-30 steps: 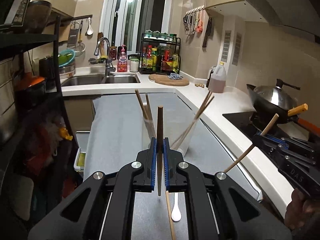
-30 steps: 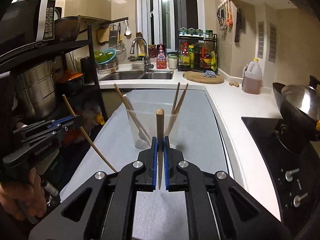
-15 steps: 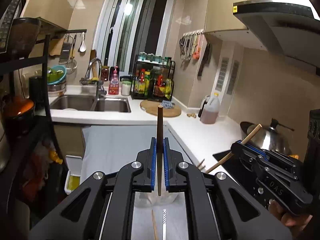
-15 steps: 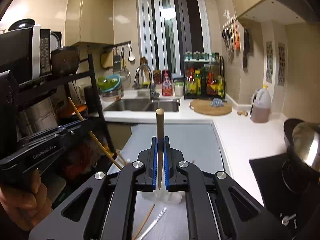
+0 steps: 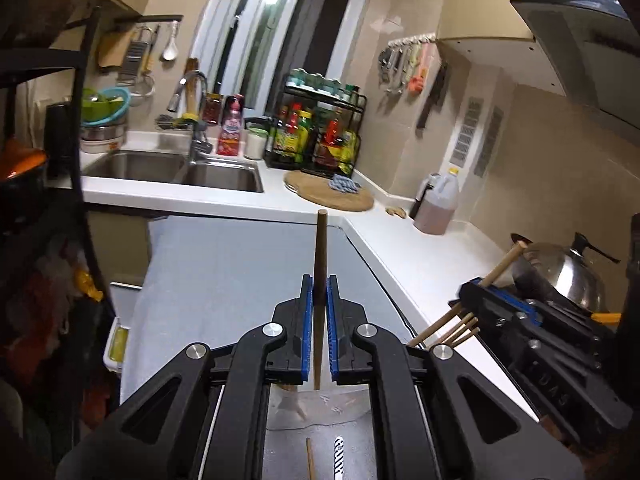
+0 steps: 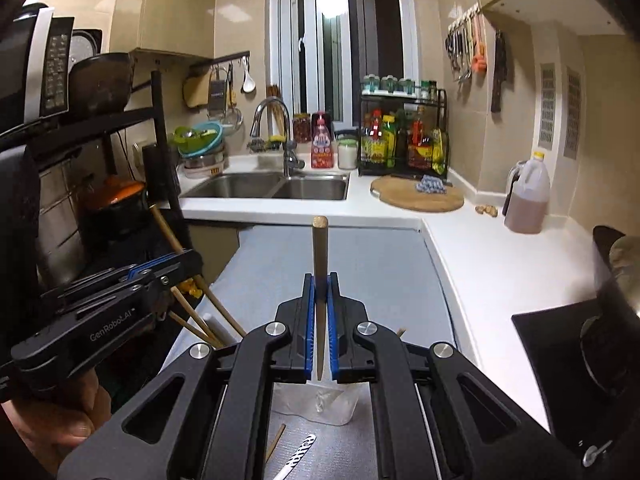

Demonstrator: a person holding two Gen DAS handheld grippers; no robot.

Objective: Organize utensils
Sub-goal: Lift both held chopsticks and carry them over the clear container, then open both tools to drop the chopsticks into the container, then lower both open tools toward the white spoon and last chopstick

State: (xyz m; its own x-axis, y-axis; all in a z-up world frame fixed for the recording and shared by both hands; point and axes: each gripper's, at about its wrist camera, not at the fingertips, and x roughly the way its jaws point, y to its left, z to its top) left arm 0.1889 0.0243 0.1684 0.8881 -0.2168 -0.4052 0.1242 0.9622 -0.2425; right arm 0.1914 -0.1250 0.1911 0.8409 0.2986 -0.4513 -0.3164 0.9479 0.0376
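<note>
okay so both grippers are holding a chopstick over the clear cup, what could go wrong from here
1. The clear cup sits mostly hidden under both grippers, so aiming is partly blind.
2. It already holds chopsticks that lean outward; a new stick could knock them or tip it.
3. The left gripper and right gripper are close and might collide.

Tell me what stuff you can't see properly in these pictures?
- Clear cup: left wrist view, mostly hidden behind the left gripper; its contents can't be told.
- Chopstick in the right gripper: right wrist view, its lower end is hidden.
- Striped utensil: right wrist view, cut off by the bottom edge.
- Wok: right wrist view, cut off at the right edge.
</note>
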